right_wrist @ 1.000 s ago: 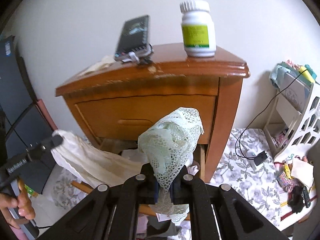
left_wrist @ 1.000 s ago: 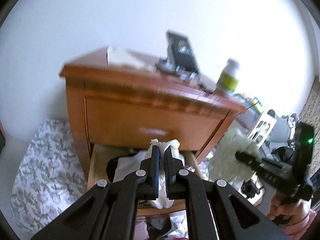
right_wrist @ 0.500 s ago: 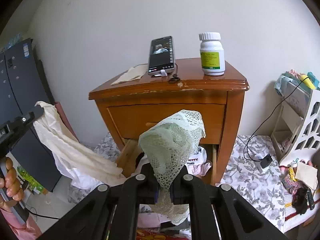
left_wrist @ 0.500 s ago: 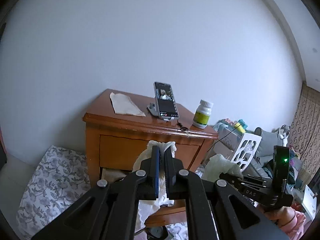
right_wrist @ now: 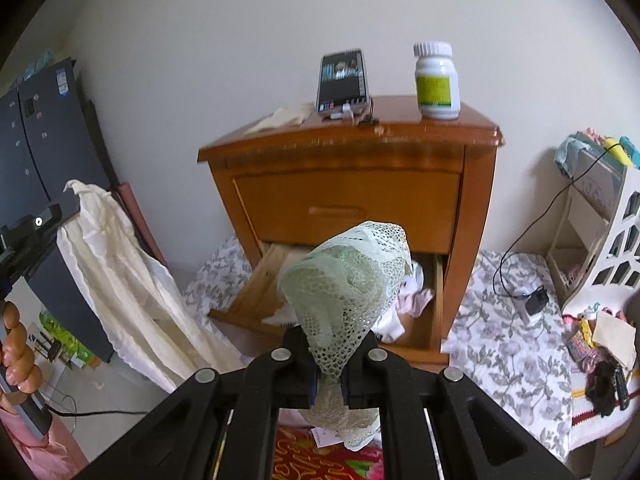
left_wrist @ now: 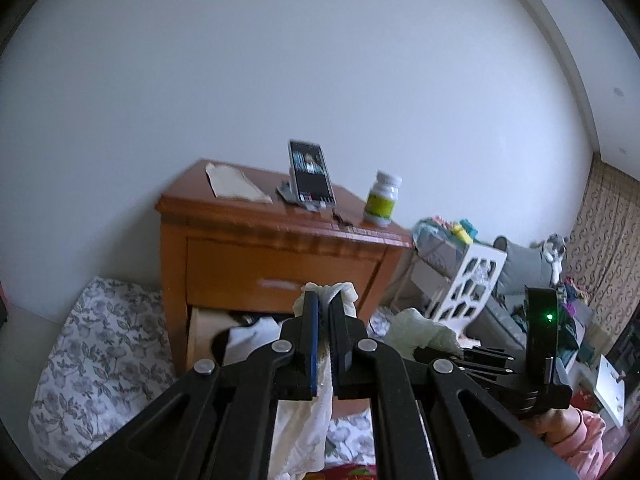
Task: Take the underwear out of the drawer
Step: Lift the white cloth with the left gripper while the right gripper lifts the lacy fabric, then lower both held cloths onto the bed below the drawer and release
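Note:
A wooden nightstand point(right_wrist: 348, 200) has its lower drawer point(right_wrist: 438, 300) pulled out, with white and pink clothes point(right_wrist: 416, 300) still inside. My right gripper point(right_wrist: 331, 360) is shut on pale green lace underwear point(right_wrist: 352, 276), which bunches over the fingertips and hides them, held above and in front of the drawer. My left gripper point(left_wrist: 324, 306) is shut on a cream garment point(left_wrist: 304, 420) that pokes out above the tips and hangs below. In the right wrist view the left gripper point(right_wrist: 38, 222) holds that cream garment point(right_wrist: 120, 280) out to the left of the nightstand.
On the nightstand top stand a propped phone point(right_wrist: 342, 80), a white pill bottle point(right_wrist: 436, 80) and a folded cloth point(right_wrist: 280, 118). A dark cabinet point(right_wrist: 36, 140) is at the left. A white cut-out rack point(right_wrist: 612, 248) with a cable stands at the right. A floral mat point(right_wrist: 500, 344) covers the floor.
Both grippers have drawn back and up from the nightstand with their garments. The cream garment has come clear of the drawer and now hangs free at the left.

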The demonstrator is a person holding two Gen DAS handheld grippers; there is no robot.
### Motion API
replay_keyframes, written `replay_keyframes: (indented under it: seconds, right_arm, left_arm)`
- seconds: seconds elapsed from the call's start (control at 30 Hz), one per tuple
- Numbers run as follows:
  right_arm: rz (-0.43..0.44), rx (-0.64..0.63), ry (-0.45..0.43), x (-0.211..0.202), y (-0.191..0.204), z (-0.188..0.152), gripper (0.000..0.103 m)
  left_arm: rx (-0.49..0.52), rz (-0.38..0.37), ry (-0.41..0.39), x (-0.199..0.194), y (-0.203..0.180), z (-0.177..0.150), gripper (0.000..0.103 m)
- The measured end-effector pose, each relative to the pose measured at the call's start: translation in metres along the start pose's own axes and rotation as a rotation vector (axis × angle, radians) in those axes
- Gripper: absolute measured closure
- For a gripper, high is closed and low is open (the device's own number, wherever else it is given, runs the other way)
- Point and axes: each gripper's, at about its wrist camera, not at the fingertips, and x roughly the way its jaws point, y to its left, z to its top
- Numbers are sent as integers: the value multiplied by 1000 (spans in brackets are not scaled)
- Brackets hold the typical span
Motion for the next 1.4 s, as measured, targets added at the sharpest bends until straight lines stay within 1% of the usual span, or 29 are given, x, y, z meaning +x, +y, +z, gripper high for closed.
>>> replay_keyframes:
  seconds: [0.23, 0.33, 0.57, 0.73, 1.03, 1.17, 1.37, 1.4]
  right_arm:
    - [-3, 2, 102, 33, -3, -31, 92]
    - [-15, 16, 156, 53, -8, -46, 92]
    - [-25, 44, 326, 114, -15, -88, 92]
    - [-43, 56, 404, 148, -18, -110, 92]
    - [-63, 97, 516, 199, -25, -134, 92]
    - [-69, 108, 559, 213, -28, -143, 91]
    - [-80, 115, 592, 228, -32, -147, 90]
    - [-82, 113, 598, 229, -32, -147, 84]
  left_arm:
    - [-18, -7, 142, 40, -1, -37, 99]
    - [-45, 9, 215, 63, 6, -57, 99]
    - [-104, 46, 402, 115, 25, -108, 99]
    - [-144, 76, 503, 142, 39, -138, 99]
    - [-174, 152, 644, 183, 63, -181, 99]
    - [-173, 167, 693, 197, 67, -193, 99]
    - [-168, 183, 760, 215, 71, -209, 99]
    - [-168, 187, 770, 217, 72, -211, 98]
